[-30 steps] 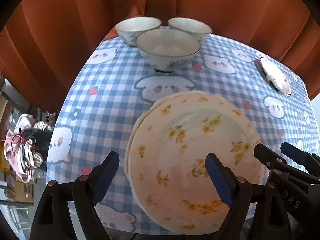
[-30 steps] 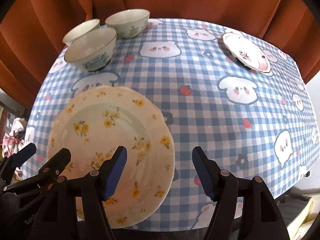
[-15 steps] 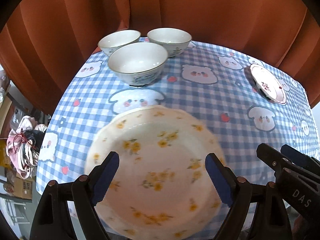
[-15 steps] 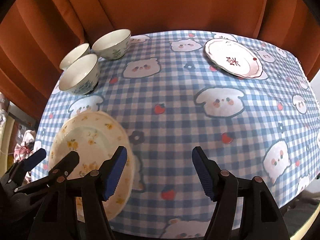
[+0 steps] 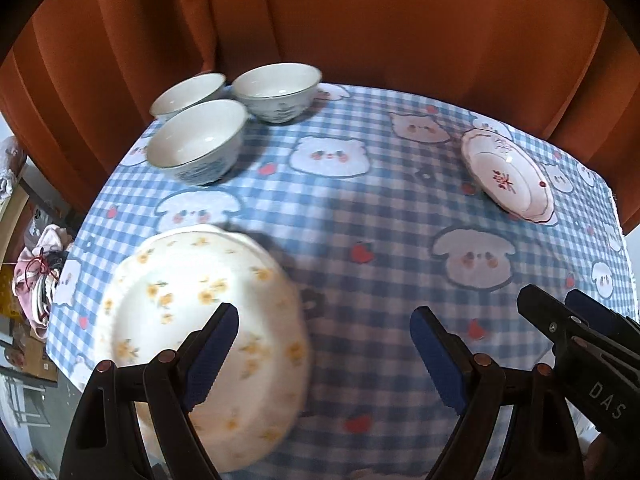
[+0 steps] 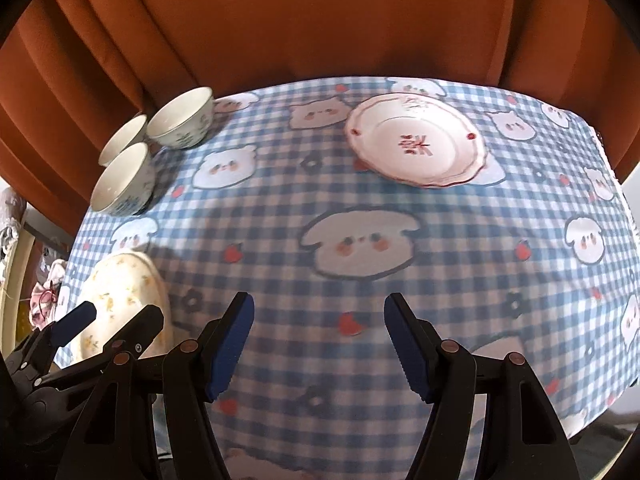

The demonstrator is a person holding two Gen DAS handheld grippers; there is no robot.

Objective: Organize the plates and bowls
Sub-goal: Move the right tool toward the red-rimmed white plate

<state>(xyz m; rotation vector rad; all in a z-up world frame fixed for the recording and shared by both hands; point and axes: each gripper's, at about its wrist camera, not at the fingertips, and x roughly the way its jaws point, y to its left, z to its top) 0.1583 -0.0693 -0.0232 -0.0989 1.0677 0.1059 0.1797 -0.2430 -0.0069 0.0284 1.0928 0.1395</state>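
A stack of yellow-flowered plates (image 5: pixel 192 312) lies at the near left of the table; it also shows in the right wrist view (image 6: pixel 120 304). Three white bowls (image 5: pixel 200 144) stand grouped at the far left, also in the right wrist view (image 6: pixel 176 120). A red-patterned white plate (image 5: pixel 508 176) lies at the far right, also in the right wrist view (image 6: pixel 416 144). My left gripper (image 5: pixel 324 356) is open and empty above the near table edge, right of the flowered plates. My right gripper (image 6: pixel 318 344) is open and empty, just right of the left one.
The table carries a blue checked cloth with bear prints (image 6: pixel 360 240). An orange curtain (image 5: pixel 360 20) hangs close behind the table. Clutter and a pink bundle (image 5: pixel 36 276) lie on the floor beyond the left edge.
Both grippers have drawn back and swung right. The flowered plates slid from centre to the left of both views, and the red-patterned plate came nearer the centre. Both stay open.
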